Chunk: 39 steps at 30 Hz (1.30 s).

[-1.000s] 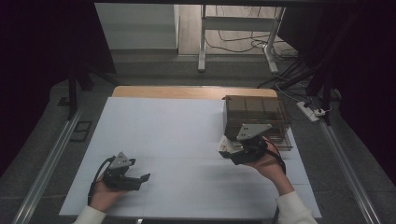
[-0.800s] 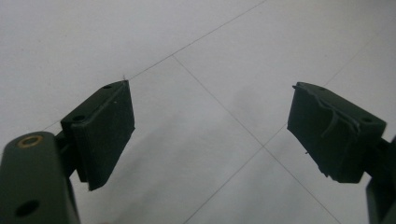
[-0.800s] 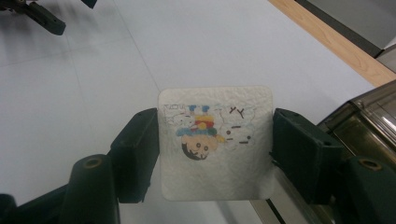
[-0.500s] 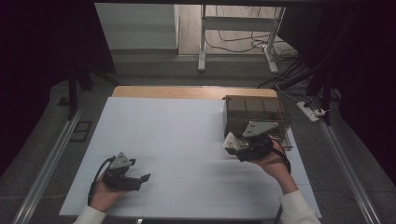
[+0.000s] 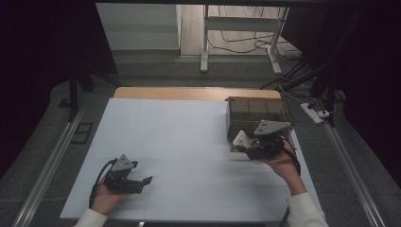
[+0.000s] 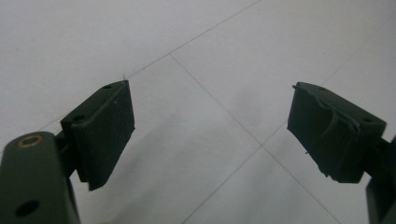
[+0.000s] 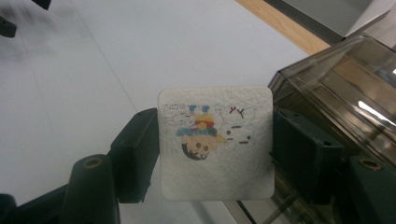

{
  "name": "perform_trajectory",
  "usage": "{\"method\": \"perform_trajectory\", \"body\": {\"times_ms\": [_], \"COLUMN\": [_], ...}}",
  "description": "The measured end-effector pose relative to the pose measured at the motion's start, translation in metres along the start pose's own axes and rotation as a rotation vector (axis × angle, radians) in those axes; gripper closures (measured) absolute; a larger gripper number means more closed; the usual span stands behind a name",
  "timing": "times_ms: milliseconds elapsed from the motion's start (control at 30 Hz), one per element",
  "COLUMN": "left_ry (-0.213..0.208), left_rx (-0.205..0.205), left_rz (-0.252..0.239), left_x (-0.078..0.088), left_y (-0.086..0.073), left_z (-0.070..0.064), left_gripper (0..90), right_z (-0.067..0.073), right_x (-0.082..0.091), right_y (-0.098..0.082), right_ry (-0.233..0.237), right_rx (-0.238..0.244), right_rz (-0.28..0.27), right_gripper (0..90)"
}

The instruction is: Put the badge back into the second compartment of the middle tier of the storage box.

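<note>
White square coaster (image 7: 215, 142) clamped in right gripper (image 7: 215, 154), lower right by smoky box (image 5: 257, 116); placing left. Left gripper (image 5: 142, 182) wide, empty.

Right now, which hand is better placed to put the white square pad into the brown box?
Right. The right gripper already clamps the white square pad beside the brown box. The left gripper is open, far away.

The high view is dim and grainy, its sides and corners sunk in near black, with only the white table top (image 5: 179, 137) catching soft light from above. Both gripper views are brighter but hazy, with faint shadows, and the smoky plastic box (image 7: 345, 84) carries a glare streak.
</note>
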<state>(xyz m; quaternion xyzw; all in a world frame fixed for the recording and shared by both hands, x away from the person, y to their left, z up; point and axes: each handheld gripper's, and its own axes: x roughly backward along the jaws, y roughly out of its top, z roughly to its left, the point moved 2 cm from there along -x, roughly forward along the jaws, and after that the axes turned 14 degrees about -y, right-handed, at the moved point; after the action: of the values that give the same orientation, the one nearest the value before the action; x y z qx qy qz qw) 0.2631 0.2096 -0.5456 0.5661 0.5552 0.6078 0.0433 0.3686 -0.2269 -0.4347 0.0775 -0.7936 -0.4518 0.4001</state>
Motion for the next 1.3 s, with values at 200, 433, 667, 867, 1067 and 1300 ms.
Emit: {"method": "perform_trajectory", "body": {"times_ms": [200, 433, 667, 867, 1067, 1300], "left_ry": [-0.001, -0.002, -0.002, -0.002, -0.002, -0.002], "left_rx": [-0.001, -0.001, -0.001, -0.001, -0.001, -0.002], "left_rz": [0.001, 0.003, 0.005, 0.004, 0.004, 0.005], "left_x": [0.000, -0.001, -0.001, -0.001, -0.001, -0.001], "left_y": [0.000, 0.000, 0.000, 0.000, 0.000, 0.000], "left_z": [0.000, 0.000, 0.000, -0.001, 0.000, 0.000], "left_gripper": [14.4, 14.4, 14.4, 14.4, 14.4, 14.5], "right_z": [-0.009, -0.016, -0.022, -0.026, -0.031, -0.034], "right_x": [0.002, 0.004, 0.005, 0.006, 0.008, 0.009], "right_y": [-0.005, -0.008, -0.012, -0.015, -0.017, -0.019], "right_ry": [-0.027, -0.057, -0.084, -0.108, -0.119, -0.130], "right_rx": [-0.023, -0.038, -0.042, -0.046, -0.055, -0.065], "right_rz": [0.004, 0.008, 0.018, 0.027, 0.028, 0.035], "right_gripper": [33.1, 33.1, 33.1, 33.1, 33.1, 33.1]}}
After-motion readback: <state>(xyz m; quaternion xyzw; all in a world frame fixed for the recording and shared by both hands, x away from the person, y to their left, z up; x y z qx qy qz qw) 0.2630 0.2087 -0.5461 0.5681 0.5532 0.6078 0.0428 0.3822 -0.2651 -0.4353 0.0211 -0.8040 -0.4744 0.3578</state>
